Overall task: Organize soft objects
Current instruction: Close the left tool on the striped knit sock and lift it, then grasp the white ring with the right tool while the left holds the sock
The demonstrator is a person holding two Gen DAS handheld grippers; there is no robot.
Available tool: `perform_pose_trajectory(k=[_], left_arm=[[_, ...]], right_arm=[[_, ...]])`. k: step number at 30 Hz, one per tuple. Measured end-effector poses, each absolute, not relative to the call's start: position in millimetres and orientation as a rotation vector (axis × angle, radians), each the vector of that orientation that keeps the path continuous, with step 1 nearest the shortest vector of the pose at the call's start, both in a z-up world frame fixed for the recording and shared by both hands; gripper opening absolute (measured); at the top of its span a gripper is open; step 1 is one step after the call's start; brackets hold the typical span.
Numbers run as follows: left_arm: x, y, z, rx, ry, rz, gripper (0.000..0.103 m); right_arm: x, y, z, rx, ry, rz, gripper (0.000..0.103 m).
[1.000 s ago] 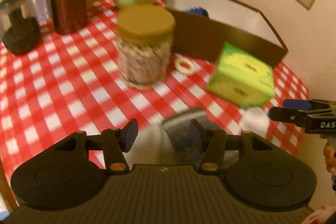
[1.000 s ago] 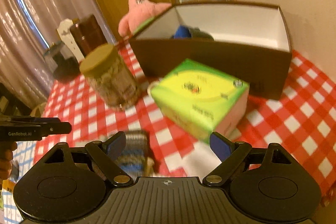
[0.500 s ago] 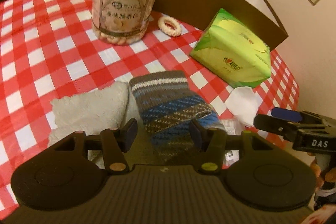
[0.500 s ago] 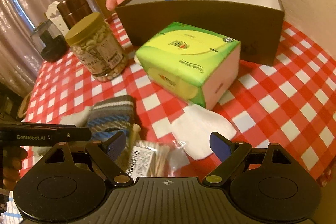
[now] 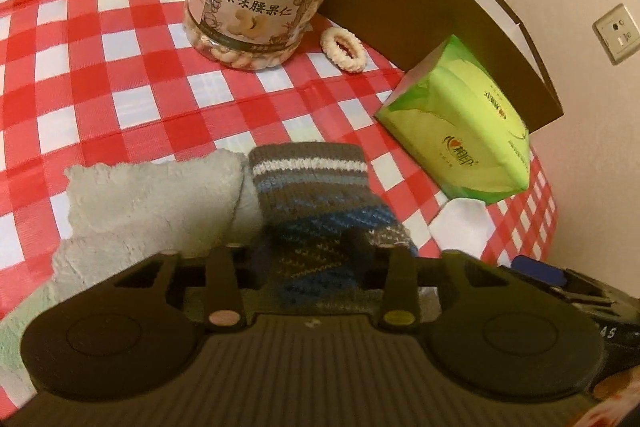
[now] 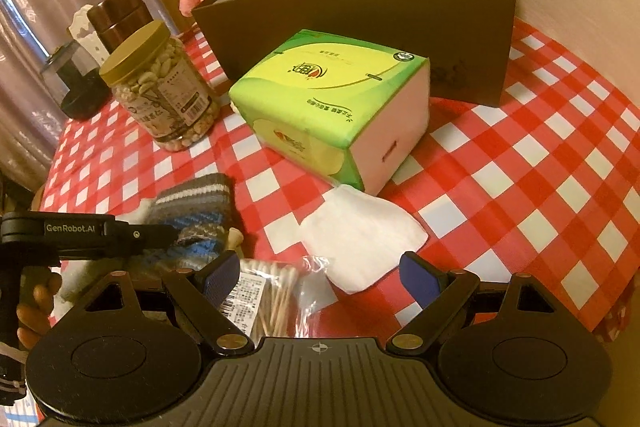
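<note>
- The step in hand is judged to be the pick-up of the knitted sock (image 5: 316,195), which lies on the checked tablecloth (image 5: 120,75), touching a pale fleecy cloth (image 5: 152,195) on its left.
- The left gripper (image 5: 310,251) is lowered over the sock's near end, its jaws part-open with the knit between them; whether the sock is yet pinched cannot be told.
- The right gripper (image 6: 320,273) is held wide open with nothing in it, above a cotton swab packet (image 6: 268,299) and a white pad (image 6: 360,235).
- Next, the left jaws are presumably to be closed and the sock carried to the brown box (image 6: 360,31) behind the tissue pack (image 6: 332,99).
</note>
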State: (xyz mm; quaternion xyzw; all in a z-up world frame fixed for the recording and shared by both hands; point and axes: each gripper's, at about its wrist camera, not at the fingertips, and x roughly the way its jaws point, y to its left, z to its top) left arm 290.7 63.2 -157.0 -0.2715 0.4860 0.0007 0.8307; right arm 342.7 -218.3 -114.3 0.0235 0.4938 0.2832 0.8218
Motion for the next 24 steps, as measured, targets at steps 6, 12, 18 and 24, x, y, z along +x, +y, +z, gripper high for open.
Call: perform_pose_trajectory(k=[6,12,18,24], left_arm=[[282.3,66.6,-139.9,-0.562,0.989,-0.032,0.006],[264.6,78.2,-96.6,-0.534,0.902,-0.024,0.005],[250.8,101.3,-61.0,-0.464,0.836,0.082,0.005],[249.0,132.3,-44.3,-0.372,0.797,0.23,0.005]], right_arm=[[342.9,-217.9,-113.5,0.049,1.043,0.609,0.087],[341.6,-212.8,-108.1,0.027,1.006,0.647,0.087],[339.3,-189.1,-99.6,-0.012,0.939,0.742,0.078],[348.7,-147.2,-88.7,-0.105,0.837,0.831,0.066]])
